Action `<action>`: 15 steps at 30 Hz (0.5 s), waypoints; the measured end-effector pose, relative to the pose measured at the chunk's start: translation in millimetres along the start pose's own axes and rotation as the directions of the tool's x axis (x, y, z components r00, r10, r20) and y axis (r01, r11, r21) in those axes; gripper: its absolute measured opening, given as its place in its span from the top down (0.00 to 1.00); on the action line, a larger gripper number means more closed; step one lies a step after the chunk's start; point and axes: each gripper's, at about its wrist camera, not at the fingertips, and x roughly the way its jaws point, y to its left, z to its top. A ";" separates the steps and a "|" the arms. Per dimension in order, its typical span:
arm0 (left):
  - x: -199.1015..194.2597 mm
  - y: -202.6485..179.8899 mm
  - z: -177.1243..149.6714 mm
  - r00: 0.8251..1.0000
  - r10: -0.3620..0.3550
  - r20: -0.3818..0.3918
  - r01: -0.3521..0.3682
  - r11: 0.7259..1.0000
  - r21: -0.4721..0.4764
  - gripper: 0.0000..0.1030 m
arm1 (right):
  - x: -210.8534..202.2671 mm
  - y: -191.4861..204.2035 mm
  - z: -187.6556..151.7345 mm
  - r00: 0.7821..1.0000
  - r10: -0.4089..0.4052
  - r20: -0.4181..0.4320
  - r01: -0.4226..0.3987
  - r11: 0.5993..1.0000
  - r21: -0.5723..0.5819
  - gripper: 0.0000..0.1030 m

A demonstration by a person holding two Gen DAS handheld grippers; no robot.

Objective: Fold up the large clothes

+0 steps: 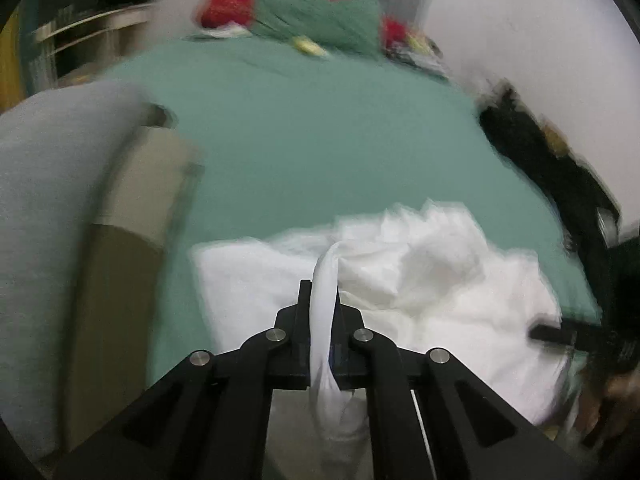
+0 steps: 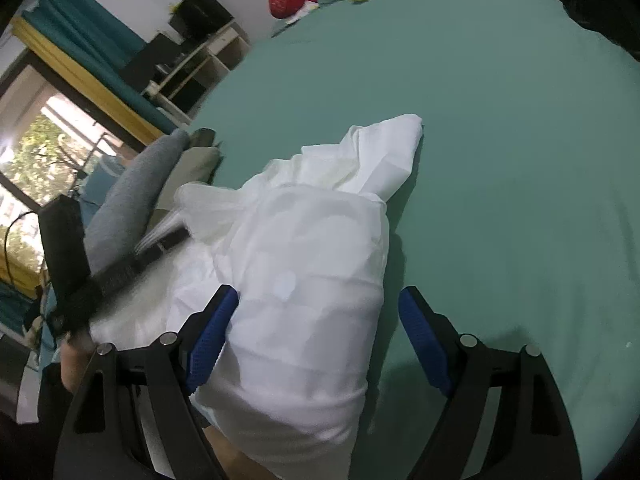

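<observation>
A large white garment (image 1: 420,280) lies crumpled at the near edge of a green bed (image 1: 320,140). My left gripper (image 1: 322,292) is shut on a twisted strand of the white garment that runs back between its fingers. In the right wrist view the white garment (image 2: 312,280) lies bunched on the bed (image 2: 500,160). My right gripper (image 2: 318,304) is open, its blue pads (image 2: 214,332) on either side of the near end of the cloth. The left gripper (image 2: 160,242) shows there as a dark blurred shape at the left, over the cloth.
Red and green pillows (image 1: 320,20) lie at the head of the bed. Dark clothing (image 1: 540,152) lies along the right edge. A grey garment (image 2: 136,200) and a beige one (image 2: 192,168) lie at the left edge. Shelves (image 2: 192,60) and a window (image 2: 40,152) stand beyond.
</observation>
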 end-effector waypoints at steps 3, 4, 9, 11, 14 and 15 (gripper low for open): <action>-7.2 23.9 -6.4 0.999 0.043 0.006 -0.042 0.992 -0.119 0.94 | 4.2 -5.4 -5.0 0.997 0.073 -0.023 -0.073 0.997 0.017 0.20; -5.8 29.5 -9.4 0.998 0.057 -0.015 -0.059 0.987 -0.150 0.94 | 8.0 -5.8 -6.6 0.996 0.087 -0.033 -0.086 0.996 0.025 0.20; -17.0 49.8 -25.0 0.993 0.110 -0.053 -0.120 0.960 -0.254 0.51 | 18.8 -0.3 -17.9 0.997 0.076 -0.021 -0.076 0.997 0.014 0.20; -23.0 44.6 -32.4 0.992 0.108 -0.062 -0.119 0.968 -0.220 0.50 | 22.7 1.6 -19.7 0.998 0.061 -0.014 -0.061 0.998 0.015 0.20; -30.3 37.2 -46.2 0.988 0.117 -0.098 -0.132 0.977 -0.170 0.50 | 29.3 13.8 -20.4 0.999 0.038 -0.029 -0.038 0.999 -0.019 0.24; -28.0 33.8 -49.6 0.986 0.116 -0.120 -0.134 0.979 -0.152 0.50 | 28.5 15.2 -21.6 0.998 0.038 -0.039 -0.040 0.999 -0.034 0.47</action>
